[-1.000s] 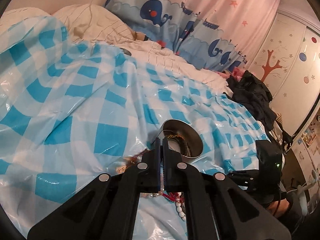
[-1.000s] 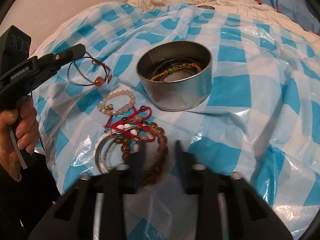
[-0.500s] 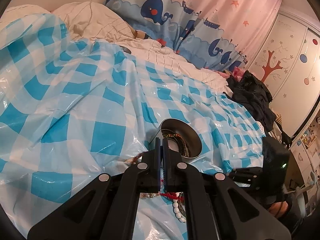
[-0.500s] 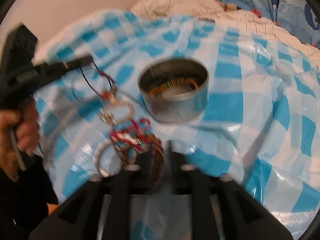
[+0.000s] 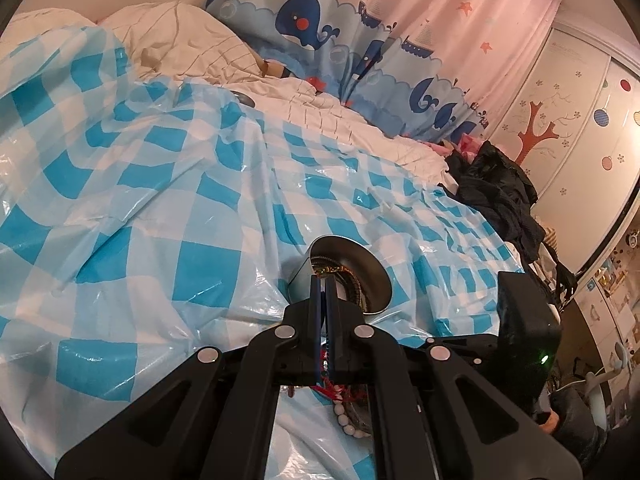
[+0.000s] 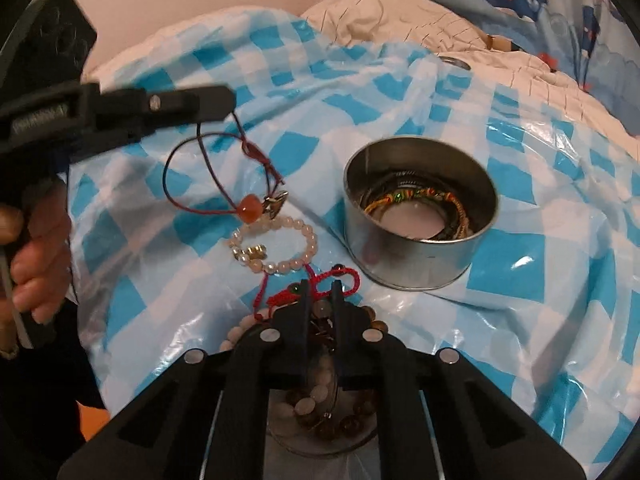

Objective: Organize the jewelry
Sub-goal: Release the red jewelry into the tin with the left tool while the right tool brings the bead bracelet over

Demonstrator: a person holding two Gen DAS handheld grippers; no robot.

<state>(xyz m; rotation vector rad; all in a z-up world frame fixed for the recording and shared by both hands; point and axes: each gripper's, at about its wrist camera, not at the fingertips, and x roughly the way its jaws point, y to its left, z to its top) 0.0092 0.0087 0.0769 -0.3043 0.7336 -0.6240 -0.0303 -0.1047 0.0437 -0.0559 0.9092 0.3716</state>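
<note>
My left gripper [image 5: 324, 280] is shut on a dark red cord bracelet with an orange bead [image 6: 248, 204], which dangles above the sheet; the gripper's tip [image 6: 224, 98] shows in the right wrist view. Just ahead sits a round metal tin [image 6: 420, 216] holding woven bracelets [image 6: 416, 196]. My right gripper [image 6: 320, 292] points down at a jewelry pile, its jaws closing with a red woven cord bracelet [image 6: 344, 278] caught between the tips. A pearl bracelet [image 6: 276, 244] lies beside it, and brown bead bracelets [image 6: 372, 316] sit under the fingers.
A crinkled blue-and-white checked plastic sheet [image 6: 520, 280] covers the bed. A person's hand [image 6: 36, 264] grips the left tool's handle. Pillows [image 5: 180, 40], a whale-print curtain [image 5: 320, 28] and a heap of black clothes [image 5: 496, 196] lie beyond.
My right gripper has moved forward over the pile and its jaws have narrowed around the red woven cord. The left gripper keeps still with the bead cord hanging from it.
</note>
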